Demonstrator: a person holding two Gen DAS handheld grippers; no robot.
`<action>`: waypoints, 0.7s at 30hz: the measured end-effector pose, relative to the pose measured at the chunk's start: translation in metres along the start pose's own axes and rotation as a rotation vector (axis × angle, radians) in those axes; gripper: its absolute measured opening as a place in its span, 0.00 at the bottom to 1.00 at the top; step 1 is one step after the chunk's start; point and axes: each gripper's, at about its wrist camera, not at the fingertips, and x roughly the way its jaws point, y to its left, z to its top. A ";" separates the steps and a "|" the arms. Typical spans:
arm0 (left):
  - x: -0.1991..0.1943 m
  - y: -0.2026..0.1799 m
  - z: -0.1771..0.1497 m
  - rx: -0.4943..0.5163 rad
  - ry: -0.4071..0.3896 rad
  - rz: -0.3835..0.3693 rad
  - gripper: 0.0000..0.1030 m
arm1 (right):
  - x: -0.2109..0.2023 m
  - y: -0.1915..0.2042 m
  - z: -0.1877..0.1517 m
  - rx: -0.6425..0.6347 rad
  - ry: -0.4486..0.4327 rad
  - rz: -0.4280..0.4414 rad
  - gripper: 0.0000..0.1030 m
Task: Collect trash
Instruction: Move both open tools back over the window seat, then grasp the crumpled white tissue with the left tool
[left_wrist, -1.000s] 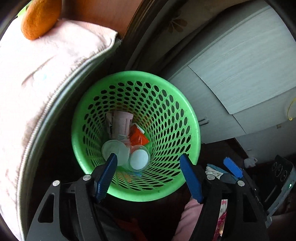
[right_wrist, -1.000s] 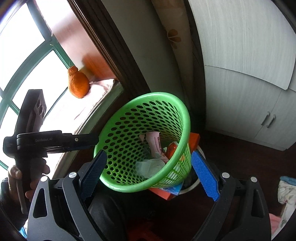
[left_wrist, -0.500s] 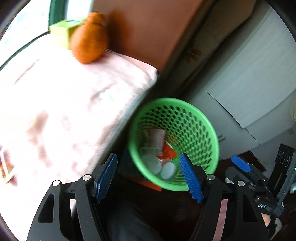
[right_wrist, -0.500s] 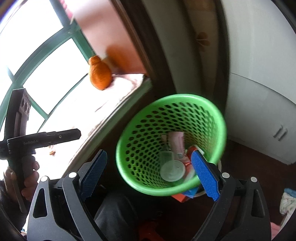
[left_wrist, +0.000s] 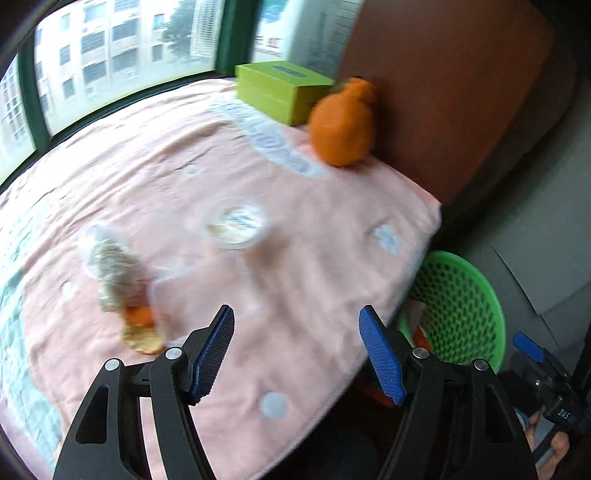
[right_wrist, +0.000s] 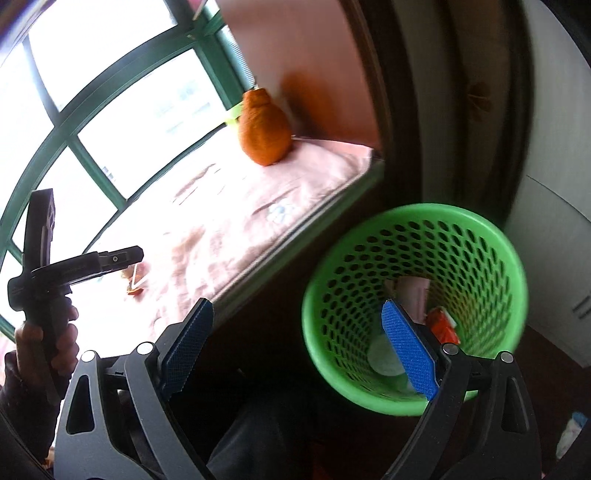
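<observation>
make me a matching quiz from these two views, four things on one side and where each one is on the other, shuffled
Things:
1. green box
2. round clear lid
3. red wrapper
4. orange plush fruit

Places:
A. inside the green basket
B. flat on the middle of the pink blanket
C. by the window, behind the plush
D. on the blanket's far corner, by the brown wall

Pairs: 1-C, 2-B, 3-A, 4-D
</observation>
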 end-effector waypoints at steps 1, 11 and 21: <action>-0.001 0.012 0.002 -0.015 -0.003 0.015 0.66 | 0.002 0.004 0.001 -0.006 0.003 0.008 0.89; 0.003 0.086 0.009 -0.103 -0.029 0.155 0.66 | 0.024 0.049 0.011 -0.086 0.026 0.046 0.89; 0.023 0.130 0.010 -0.170 0.007 0.143 0.66 | 0.045 0.083 0.013 -0.143 0.063 0.067 0.89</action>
